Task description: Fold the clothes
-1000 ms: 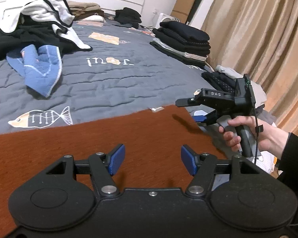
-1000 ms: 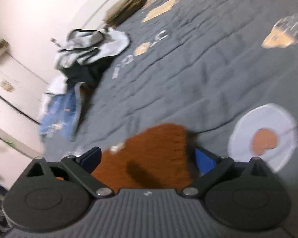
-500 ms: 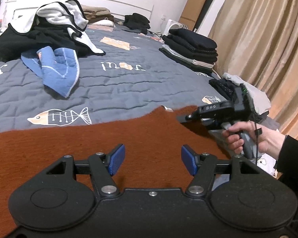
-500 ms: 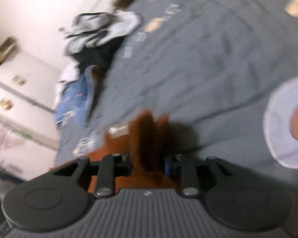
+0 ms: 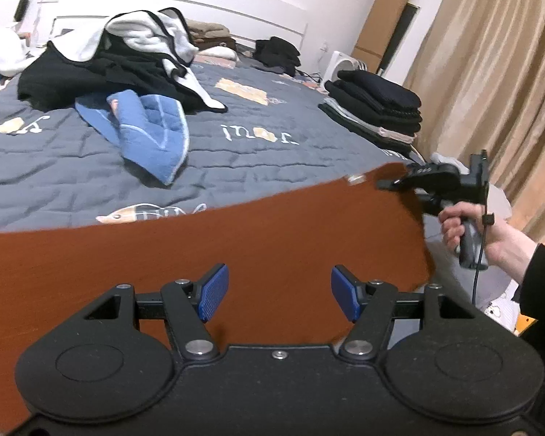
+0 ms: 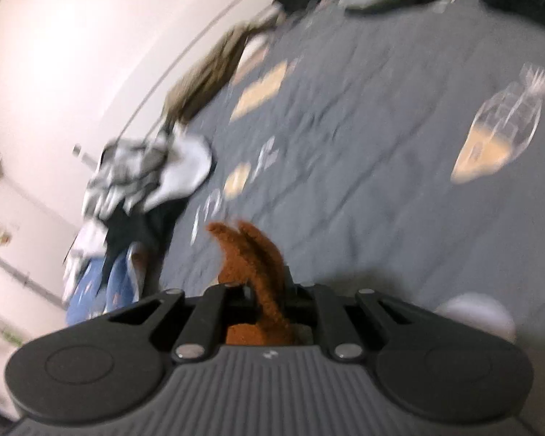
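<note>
Right gripper (image 6: 269,292): its jaws have just been closing and are now clamped on a corner of the rust-brown cloth (image 5: 236,254); a tuft of the cloth sticks up past the fingers in the right wrist view, which is blurred.
Right gripper, from the left wrist view (image 5: 390,183): a hand (image 5: 468,227) with a dark sleeve holds its handle, ahead and to the right of the left gripper; it pinches the far right corner of the cloth.
Left gripper (image 5: 279,294): its jaws stand apart, blue pads (image 5: 212,294) facing each other with nothing pressed between them; whether they touch the cloth I cannot tell.
Rust-brown cloth: spread flat right in front of and under the left gripper, running from the left edge of the view across to the right gripper; a small white tag (image 5: 356,178) sits near the pinched corner.
Bed cover (image 5: 236,145): grey quilt with fish prints, beyond the cloth.
Blue quilted garment (image 5: 145,134): ahead and left of the left gripper, well apart from the cloth.
Black and white clothes pile (image 5: 120,65): behind the blue garment.
Folded dark stack (image 5: 378,112): ahead and right, near the bed's far edge, beyond the right gripper.
Curtain (image 5: 490,72): beige, far right.
</note>
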A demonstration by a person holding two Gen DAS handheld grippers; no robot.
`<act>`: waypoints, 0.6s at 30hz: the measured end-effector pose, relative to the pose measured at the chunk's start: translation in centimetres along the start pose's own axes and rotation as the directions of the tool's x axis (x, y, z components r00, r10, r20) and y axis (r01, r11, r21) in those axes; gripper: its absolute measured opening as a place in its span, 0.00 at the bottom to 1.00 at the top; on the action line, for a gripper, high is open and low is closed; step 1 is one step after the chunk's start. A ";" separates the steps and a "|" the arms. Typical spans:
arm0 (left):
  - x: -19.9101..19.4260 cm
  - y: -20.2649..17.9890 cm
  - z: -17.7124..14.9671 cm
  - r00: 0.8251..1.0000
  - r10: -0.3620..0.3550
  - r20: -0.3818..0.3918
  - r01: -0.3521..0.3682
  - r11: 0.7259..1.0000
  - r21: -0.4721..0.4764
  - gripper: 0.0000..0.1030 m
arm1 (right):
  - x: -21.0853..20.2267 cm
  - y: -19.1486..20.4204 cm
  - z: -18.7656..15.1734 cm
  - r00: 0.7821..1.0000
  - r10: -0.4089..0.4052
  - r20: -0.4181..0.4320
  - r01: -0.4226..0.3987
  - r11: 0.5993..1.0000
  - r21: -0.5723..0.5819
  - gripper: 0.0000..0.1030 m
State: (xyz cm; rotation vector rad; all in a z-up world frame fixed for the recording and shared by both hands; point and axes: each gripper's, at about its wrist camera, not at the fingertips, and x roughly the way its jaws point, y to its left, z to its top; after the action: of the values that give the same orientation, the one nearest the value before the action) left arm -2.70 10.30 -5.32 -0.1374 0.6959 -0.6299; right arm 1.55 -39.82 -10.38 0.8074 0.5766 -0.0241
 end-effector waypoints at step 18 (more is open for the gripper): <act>-1.0 3.8 -0.6 0.991 0.130 0.010 -0.128 0.987 -0.098 0.67 | -3.7 3.4 -0.4 0.983 -0.180 0.026 0.182 0.977 -0.110 0.53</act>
State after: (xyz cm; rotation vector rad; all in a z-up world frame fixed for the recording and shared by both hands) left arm -1.78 13.98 -6.46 -0.1858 0.7140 -0.4705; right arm -0.96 -37.90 -6.47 0.6435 0.6301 -0.1642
